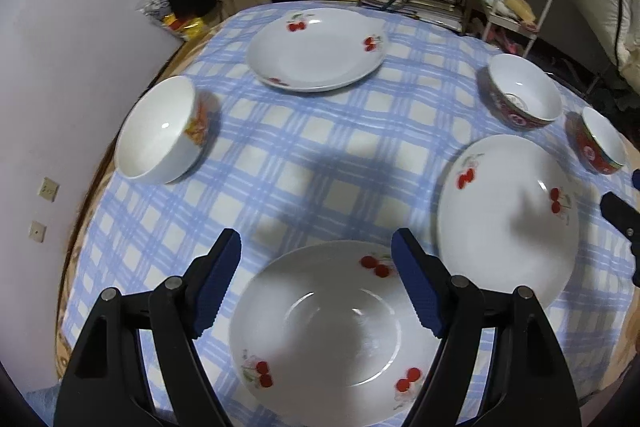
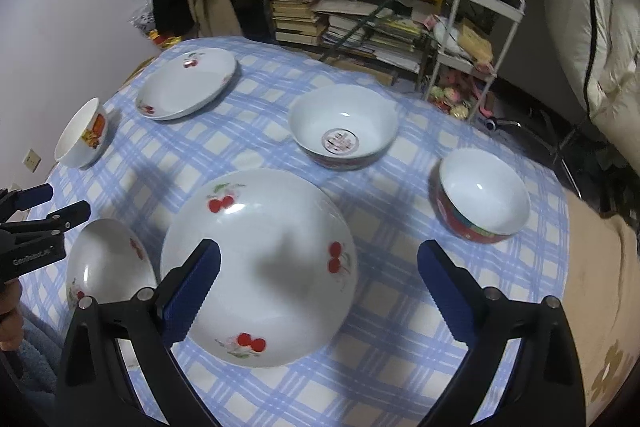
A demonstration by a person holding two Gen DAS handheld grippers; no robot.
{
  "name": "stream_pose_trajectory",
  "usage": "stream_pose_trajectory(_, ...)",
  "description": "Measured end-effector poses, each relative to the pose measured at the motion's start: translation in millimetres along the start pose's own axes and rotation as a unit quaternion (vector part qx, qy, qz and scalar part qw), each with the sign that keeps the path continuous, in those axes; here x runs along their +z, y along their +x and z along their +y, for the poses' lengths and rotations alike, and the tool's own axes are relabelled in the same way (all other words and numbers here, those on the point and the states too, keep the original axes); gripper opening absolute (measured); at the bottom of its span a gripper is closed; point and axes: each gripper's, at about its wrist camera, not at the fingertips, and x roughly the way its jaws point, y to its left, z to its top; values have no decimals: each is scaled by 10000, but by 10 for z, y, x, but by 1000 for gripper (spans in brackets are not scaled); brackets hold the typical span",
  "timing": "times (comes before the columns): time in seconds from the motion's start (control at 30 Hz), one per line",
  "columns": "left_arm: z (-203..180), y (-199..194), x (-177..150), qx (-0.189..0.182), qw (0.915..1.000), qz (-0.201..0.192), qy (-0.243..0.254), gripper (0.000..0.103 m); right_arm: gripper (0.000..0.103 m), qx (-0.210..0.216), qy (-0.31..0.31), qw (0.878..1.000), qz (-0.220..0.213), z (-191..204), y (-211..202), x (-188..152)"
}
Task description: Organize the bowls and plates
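Plates and bowls lie spread over the blue-checked tablecloth [image 1: 304,163]; places below are given from the big cherry plate [image 2: 258,267] in the middle of the right wrist view. Nearest the person, the left gripper [image 1: 318,283] hangs with its jaws wide apart above the deep cherry plate [image 1: 336,339], which sits just left of the big plate; nothing is between its blue pads [image 1: 218,287]. The right gripper [image 2: 318,291] is spread wide over the big plate's near right edge, gripping nothing. Right of that plate stands the red-sided bowl [image 2: 482,195]. Just beyond the plate sits the wide bowl with a printed base [image 2: 344,127]. Farther left is the white bowl with an orange picture [image 2: 82,135], and farthest, beyond-left, the third cherry plate [image 2: 186,83]. Stacked books [image 2: 296,15] stand behind the table.
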Motion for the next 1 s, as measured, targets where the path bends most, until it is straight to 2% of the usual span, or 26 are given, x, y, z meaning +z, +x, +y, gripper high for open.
stream_pose_trajectory(0.2,-191,52,1,-374,9992,12,116,77,103,-159,204,9997,43,-205,40,-44)
stream_pose_trajectory(0.43,-477,259,35,-758,9961,372,245,77,103,-165,342,9991,212,-379,159,-49)
stream_pose_trajectory(0.77,-770,592,94,-950,9917,826,271,77,103,101,431,9969,652,-505,495,-119)
stream_pose_trajectory(1.0,-895,815,114,-1187,9858,1177,146,76,102,492,488,9929,964,-477,734,-125)
